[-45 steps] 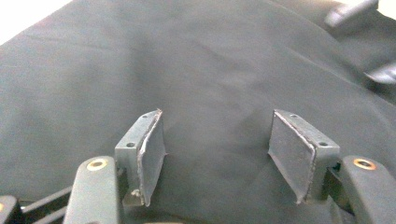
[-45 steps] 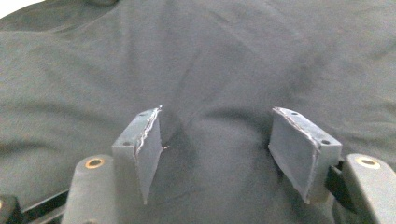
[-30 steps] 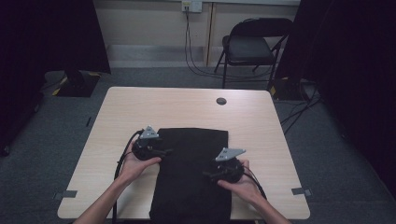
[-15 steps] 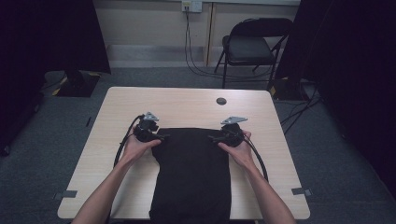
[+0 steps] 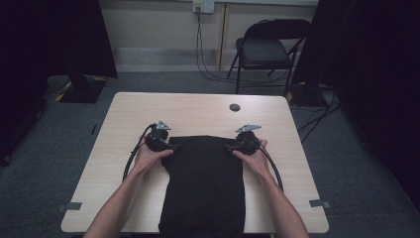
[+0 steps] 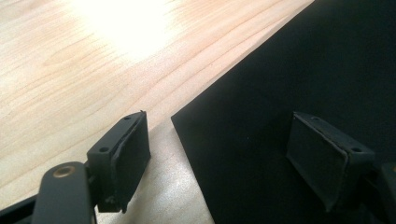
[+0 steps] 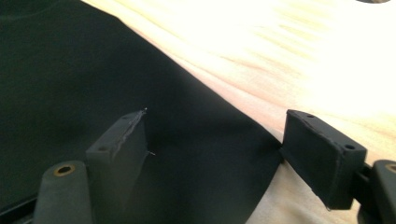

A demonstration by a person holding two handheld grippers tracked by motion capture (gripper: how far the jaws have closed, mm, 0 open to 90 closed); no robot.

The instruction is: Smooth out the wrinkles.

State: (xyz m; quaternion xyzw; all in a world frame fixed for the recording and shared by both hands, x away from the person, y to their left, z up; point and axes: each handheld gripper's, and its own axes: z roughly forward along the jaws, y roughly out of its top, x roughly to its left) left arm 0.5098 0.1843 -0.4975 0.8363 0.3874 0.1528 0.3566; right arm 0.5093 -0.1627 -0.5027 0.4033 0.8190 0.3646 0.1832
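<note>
A black cloth [image 5: 205,183] lies flat on the pale wooden table [image 5: 198,111] and hangs over its near edge. My left gripper [image 5: 173,147] sits at the cloth's far left corner, my right gripper [image 5: 229,147] at its far right corner. In the left gripper view the left gripper [image 6: 219,149] is open, its jaws just widened. The cloth corner [image 6: 299,79] lies flat between them, untouched by the pads. In the right gripper view the right gripper [image 7: 215,149] is open too, jaws also just widened, astride the cloth's edge [image 7: 79,70].
A small dark round disc [image 5: 234,107] is set in the table near its far edge. Behind the table stands a black folding chair [image 5: 267,49], with cables [image 5: 200,44] on the wall and floor. Dark curtains hang at both sides.
Both hands have moved away from the person to the cloth's far corners, the right one farther. The cloth looks narrower at its far end. Both pairs of jaws now stand apart.
</note>
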